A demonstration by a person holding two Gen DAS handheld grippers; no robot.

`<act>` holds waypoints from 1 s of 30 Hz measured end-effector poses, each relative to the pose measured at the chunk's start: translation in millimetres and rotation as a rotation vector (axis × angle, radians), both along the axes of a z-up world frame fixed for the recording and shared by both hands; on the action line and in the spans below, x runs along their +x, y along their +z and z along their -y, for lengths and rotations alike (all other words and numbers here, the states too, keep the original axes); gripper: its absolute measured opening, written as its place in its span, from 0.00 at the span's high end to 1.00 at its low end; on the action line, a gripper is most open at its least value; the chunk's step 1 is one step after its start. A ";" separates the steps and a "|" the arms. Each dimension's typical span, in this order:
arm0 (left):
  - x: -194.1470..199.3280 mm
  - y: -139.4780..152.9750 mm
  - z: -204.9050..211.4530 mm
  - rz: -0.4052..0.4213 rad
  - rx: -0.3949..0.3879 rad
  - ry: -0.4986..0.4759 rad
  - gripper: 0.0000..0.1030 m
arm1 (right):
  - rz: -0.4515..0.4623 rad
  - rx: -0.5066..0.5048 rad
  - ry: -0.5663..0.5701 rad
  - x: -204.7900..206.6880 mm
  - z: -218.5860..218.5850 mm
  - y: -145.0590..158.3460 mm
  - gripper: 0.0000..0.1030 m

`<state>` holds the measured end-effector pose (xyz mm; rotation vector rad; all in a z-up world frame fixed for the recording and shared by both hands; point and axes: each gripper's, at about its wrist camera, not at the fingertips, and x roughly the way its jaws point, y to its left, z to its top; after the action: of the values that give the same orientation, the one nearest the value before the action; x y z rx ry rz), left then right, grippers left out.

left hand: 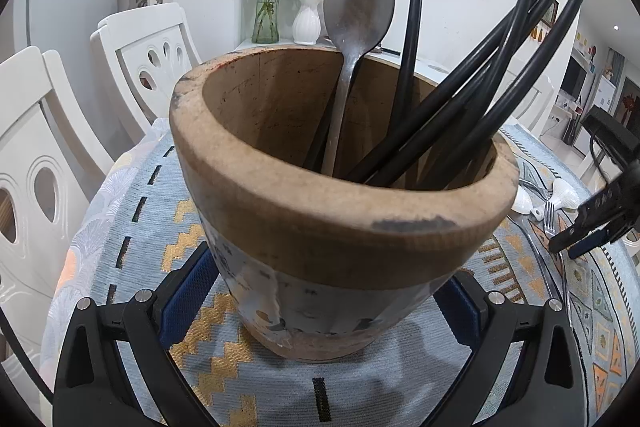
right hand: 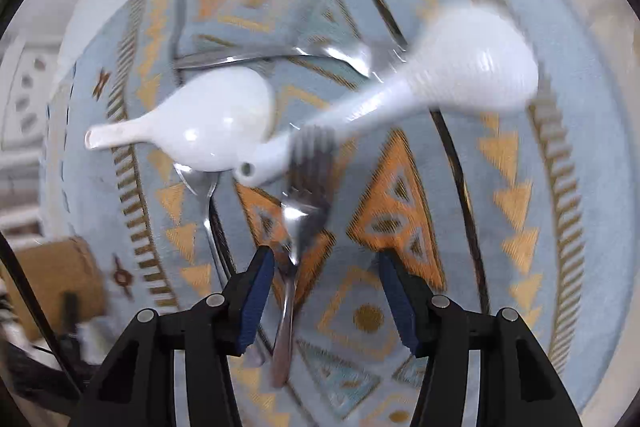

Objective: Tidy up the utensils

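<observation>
Tablecloth (right hand: pixel 500 99) below: right fingers (right hand: pixel 256 291) apart over fork (right hand: pixel 304 211); left fingers (left hand: pixel 188 291) clasp holder (left hand: pixel 340 227).

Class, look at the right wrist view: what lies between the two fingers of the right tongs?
A metal fork lies there on the patterned cloth, its handle running close to the left-hand finger. The right tongs stand open, not touching it.

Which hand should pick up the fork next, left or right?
Right. The right gripper hangs open just above the fork, handle between its jaws. The left gripper is clamped on the holder.
</observation>
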<state>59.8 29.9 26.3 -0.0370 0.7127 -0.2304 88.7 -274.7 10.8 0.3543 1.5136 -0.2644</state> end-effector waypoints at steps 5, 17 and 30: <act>-1.1 0.5 -0.3 0.002 0.001 0.000 0.02 | 0.088 -0.109 0.108 -6.1 -28.1 8.5 0.86; -0.9 0.0 0.5 -0.008 0.003 -0.001 0.02 | 0.300 0.208 -0.027 -20.8 -13.2 36.1 0.94; -2.4 0.3 -0.1 -0.001 0.003 -0.001 0.02 | 0.228 0.248 0.038 59.3 -72.4 6.3 0.94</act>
<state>57.5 30.0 26.6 -0.0341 0.7137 -0.2307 148.0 -202.2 17.1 0.5334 1.3285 -0.0039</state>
